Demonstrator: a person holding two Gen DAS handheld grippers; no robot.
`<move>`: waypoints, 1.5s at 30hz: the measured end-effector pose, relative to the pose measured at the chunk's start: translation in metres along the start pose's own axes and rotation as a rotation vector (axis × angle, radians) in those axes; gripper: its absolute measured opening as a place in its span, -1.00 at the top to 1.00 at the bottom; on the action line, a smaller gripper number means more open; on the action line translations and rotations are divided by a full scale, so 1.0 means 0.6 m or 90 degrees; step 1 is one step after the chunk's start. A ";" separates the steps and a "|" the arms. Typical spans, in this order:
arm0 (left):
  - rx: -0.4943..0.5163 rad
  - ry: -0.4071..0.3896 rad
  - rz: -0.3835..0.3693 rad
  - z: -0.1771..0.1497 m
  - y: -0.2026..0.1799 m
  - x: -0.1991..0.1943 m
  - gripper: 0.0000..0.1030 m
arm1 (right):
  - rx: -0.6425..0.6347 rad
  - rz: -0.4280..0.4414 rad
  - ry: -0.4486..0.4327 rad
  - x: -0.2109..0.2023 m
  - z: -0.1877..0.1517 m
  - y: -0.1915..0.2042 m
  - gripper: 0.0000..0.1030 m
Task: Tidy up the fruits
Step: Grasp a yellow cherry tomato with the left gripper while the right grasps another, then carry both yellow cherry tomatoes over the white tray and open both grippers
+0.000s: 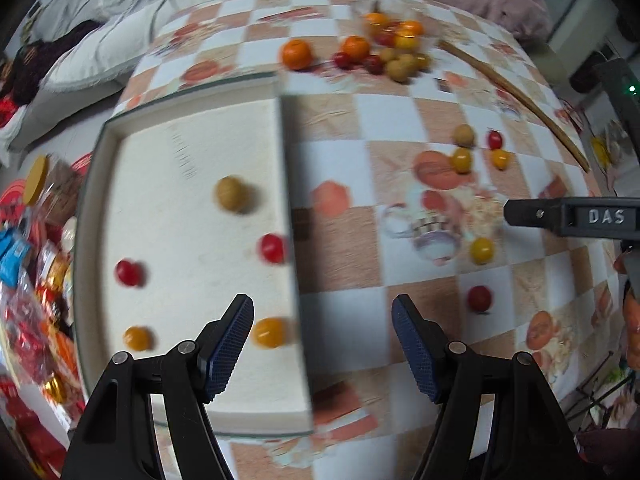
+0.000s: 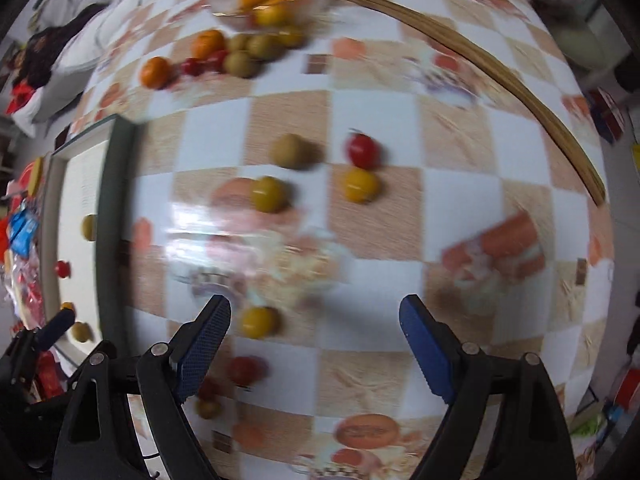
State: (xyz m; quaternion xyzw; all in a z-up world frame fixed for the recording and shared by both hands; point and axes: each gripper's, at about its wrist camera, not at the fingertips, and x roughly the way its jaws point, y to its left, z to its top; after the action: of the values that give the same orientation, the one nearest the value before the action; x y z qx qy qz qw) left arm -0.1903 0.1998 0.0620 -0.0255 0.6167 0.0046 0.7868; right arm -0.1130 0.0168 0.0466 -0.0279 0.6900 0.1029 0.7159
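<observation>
A white tray [image 1: 192,120] lies on the checked table and holds a tan fruit [image 1: 231,193], two red tomatoes [image 1: 272,248] and two yellow ones [image 1: 269,332]. My left gripper [image 1: 322,320] is open and empty, hovering over the tray's right edge. My right gripper [image 2: 315,322] is open and empty above the table; a yellow tomato [image 2: 259,322] lies just inside its left finger and a red tomato [image 2: 245,370] below that. Loose fruits lie ahead: a tan one [image 2: 289,151], a red one [image 2: 362,151], two yellow ones [image 2: 360,185]. The tray's edge [image 2: 116,216] shows at the left.
A pile of oranges, tomatoes and tan fruits [image 1: 380,48] sits at the table's far side by a clear bowl [image 2: 276,0]. A long wooden stick [image 2: 500,72] lies along the right. Snack packets [image 1: 32,280] crowd the floor left of the tray. The right gripper's body [image 1: 580,218] enters from the right.
</observation>
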 end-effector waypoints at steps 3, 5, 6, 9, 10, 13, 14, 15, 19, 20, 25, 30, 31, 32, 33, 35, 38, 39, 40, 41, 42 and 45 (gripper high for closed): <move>0.028 0.005 -0.015 0.015 -0.048 0.009 -0.41 | 0.012 -0.008 0.001 0.002 0.001 -0.033 -0.72; 0.043 0.010 -0.024 0.024 -0.075 0.017 -0.41 | 0.017 -0.008 0.000 0.003 0.002 -0.048 -0.72; 0.047 0.012 -0.027 0.025 -0.085 0.020 -0.41 | 0.018 -0.007 -0.001 0.003 0.004 -0.054 -0.72; 0.056 0.020 -0.032 0.031 -0.117 0.033 -0.41 | 0.017 -0.002 -0.002 0.005 0.013 -0.068 -0.72; 0.056 0.023 -0.034 0.032 -0.123 0.036 -0.41 | 0.014 0.001 -0.002 0.006 0.018 -0.071 -0.73; 0.049 0.029 -0.041 0.035 -0.143 0.047 -0.41 | 0.002 0.010 -0.004 0.010 0.033 -0.077 -0.72; 0.047 0.029 -0.043 0.036 -0.148 0.051 -0.41 | -0.005 0.014 -0.005 0.010 0.040 -0.080 -0.72; 0.046 0.028 -0.045 0.037 -0.152 0.054 -0.41 | -0.010 0.016 -0.006 0.011 0.045 -0.079 -0.72; 0.045 0.026 -0.037 0.045 -0.172 0.073 -0.41 | -0.040 0.032 -0.013 0.018 0.066 -0.070 -0.72; 0.043 0.027 -0.034 0.046 -0.173 0.078 -0.41 | -0.047 0.034 -0.012 0.022 0.073 -0.068 -0.71; 0.029 0.030 -0.015 0.056 -0.183 0.098 -0.41 | -0.069 0.041 0.003 0.043 0.095 -0.058 -0.32; 0.022 0.041 0.004 0.066 -0.195 0.113 -0.38 | -0.111 0.031 -0.007 0.040 0.100 -0.036 0.09; 0.022 0.043 0.007 0.068 -0.197 0.116 -0.30 | -0.118 0.026 -0.008 0.040 0.100 -0.033 0.35; 0.021 0.046 0.013 0.069 -0.200 0.120 -0.19 | -0.124 0.023 -0.006 0.042 0.101 -0.030 0.50; 0.020 0.045 0.014 0.069 -0.202 0.120 -0.13 | -0.124 0.027 -0.004 0.044 0.103 -0.027 0.58; 0.015 0.041 0.009 0.071 -0.204 0.120 0.10 | -0.114 0.040 -0.003 0.041 0.103 -0.031 0.58; -0.001 0.045 -0.009 0.079 -0.199 0.120 0.53 | -0.095 0.061 0.003 0.032 0.098 -0.054 0.58; -0.010 0.048 -0.023 0.084 -0.198 0.120 0.58 | -0.090 0.065 0.003 0.029 0.097 -0.061 0.58; -0.021 0.052 -0.034 0.088 -0.193 0.119 0.58 | -0.083 0.069 0.003 0.023 0.092 -0.072 0.58; -0.034 0.057 -0.046 0.091 -0.188 0.119 0.58 | -0.078 0.074 0.005 0.016 0.085 -0.084 0.58; -0.040 0.058 -0.052 0.092 -0.185 0.118 0.58 | -0.075 0.078 0.006 0.013 0.082 -0.088 0.58; -0.049 0.056 -0.063 0.092 -0.179 0.107 0.58 | -0.073 0.088 0.009 -0.005 0.060 -0.111 0.58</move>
State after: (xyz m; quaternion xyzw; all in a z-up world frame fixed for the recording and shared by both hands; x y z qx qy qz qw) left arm -0.1169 0.0935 0.0165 -0.0860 0.6483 -0.0115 0.7564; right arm -0.0651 -0.0417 0.0443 -0.0215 0.6882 0.1911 0.6995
